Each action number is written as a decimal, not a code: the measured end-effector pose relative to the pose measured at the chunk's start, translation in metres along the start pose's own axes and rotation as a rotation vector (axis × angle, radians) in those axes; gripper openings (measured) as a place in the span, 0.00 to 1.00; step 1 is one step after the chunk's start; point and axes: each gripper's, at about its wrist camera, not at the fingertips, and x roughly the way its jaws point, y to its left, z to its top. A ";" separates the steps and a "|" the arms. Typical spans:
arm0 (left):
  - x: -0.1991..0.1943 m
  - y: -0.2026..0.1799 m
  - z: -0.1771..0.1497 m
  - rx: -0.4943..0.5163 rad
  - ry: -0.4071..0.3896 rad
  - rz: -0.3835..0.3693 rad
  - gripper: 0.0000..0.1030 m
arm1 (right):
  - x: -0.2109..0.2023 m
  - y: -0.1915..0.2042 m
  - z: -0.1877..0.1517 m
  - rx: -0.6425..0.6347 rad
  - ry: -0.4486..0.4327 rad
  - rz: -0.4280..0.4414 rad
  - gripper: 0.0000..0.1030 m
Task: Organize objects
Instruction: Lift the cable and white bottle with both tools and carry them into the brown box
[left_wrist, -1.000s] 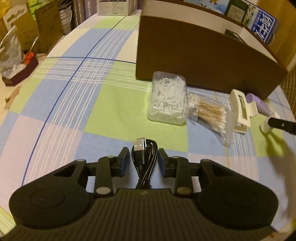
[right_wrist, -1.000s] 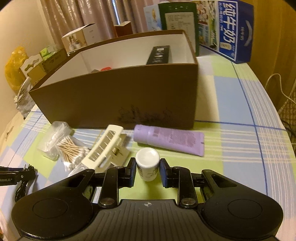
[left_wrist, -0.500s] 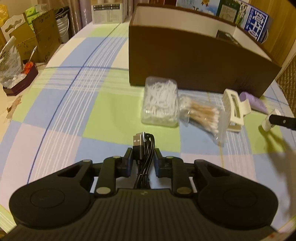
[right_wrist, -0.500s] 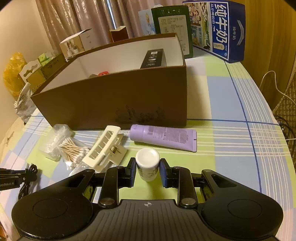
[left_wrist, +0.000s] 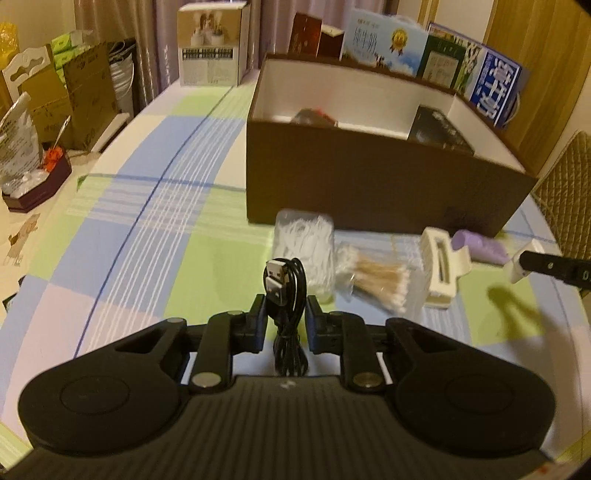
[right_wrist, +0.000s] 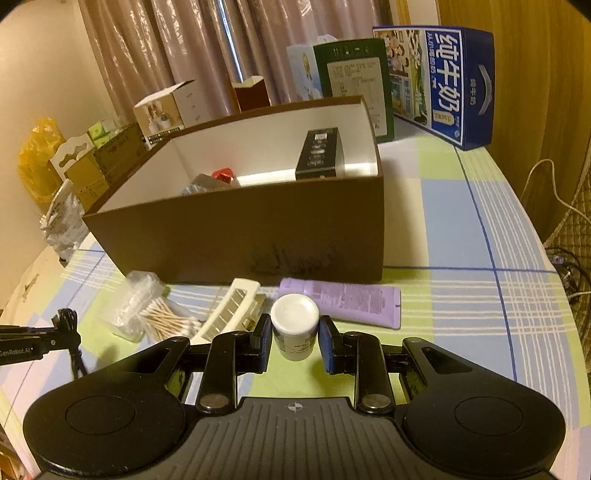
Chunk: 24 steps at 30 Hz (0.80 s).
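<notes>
We've got the left gripper (left_wrist: 285, 320) pinching a coiled black USB cable (left_wrist: 286, 295), held in front of the brown box (left_wrist: 369, 184). Our right gripper (right_wrist: 294, 341) has its jaws clamped on a small white-capped bottle (right_wrist: 294, 326), also in front of the box, just beside the purple tube (right_wrist: 343, 301) and cream hair clip (right_wrist: 231, 310) lying along its front wall.

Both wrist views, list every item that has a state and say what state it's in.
left gripper: shut on USB cable
USB cable: coiled, held off the table
right gripper: shut on white bottle
white bottle: capped, upright
brown box: open-topped, partly filled
purple tube: lying flat
hair clip: lying on the table
</notes>
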 end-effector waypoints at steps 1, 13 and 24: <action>-0.003 -0.001 0.003 -0.001 -0.011 -0.003 0.16 | -0.001 0.001 0.002 0.000 -0.005 0.003 0.23; -0.035 -0.009 0.036 -0.010 -0.122 -0.060 0.16 | -0.010 0.017 0.022 -0.035 -0.058 0.044 0.23; -0.048 -0.016 0.070 0.011 -0.202 -0.093 0.16 | -0.015 0.034 0.051 -0.091 -0.110 0.088 0.23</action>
